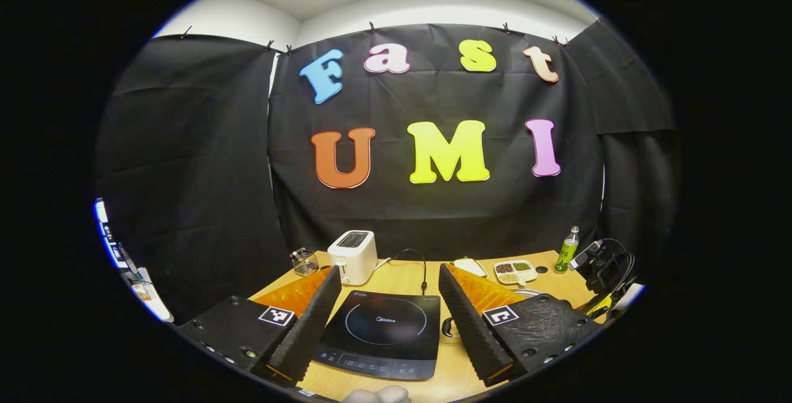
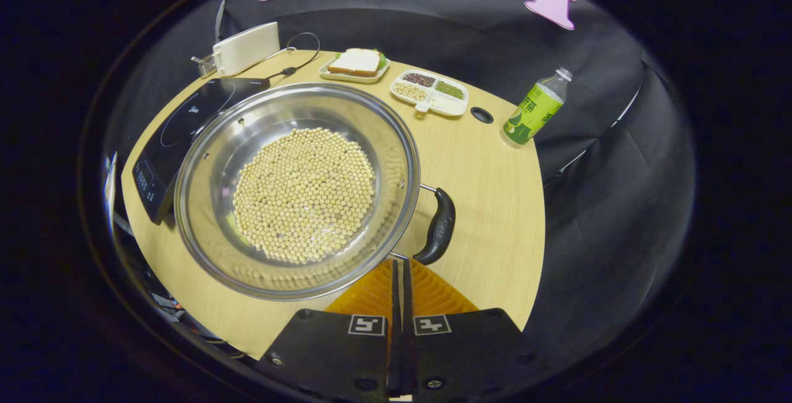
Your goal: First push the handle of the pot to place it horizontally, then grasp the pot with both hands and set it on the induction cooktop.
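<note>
The right gripper (image 2: 400, 270) has its fingers pressed together with nothing between them. Their tips lie just beside the black curved handle (image 2: 438, 226) of the round stainless-steel pot (image 2: 297, 189), near the handle's lower wire; contact cannot be confirmed. The pot, holding pale round beans (image 2: 304, 195), stands on the wooden table (image 2: 495, 205) directly ahead of this gripper, with the black glass induction cooktop (image 2: 176, 127) beyond it to the left.

The left gripper (image 1: 390, 291) is spread wide and holds nothing. The cooktop (image 1: 383, 332) lies between its fingers, below them.

Judgement: the handle-pushing step is in hand. The next move calls for a sideways push with the closed tips, rotating the pot until its handles lie horizontally.
</note>
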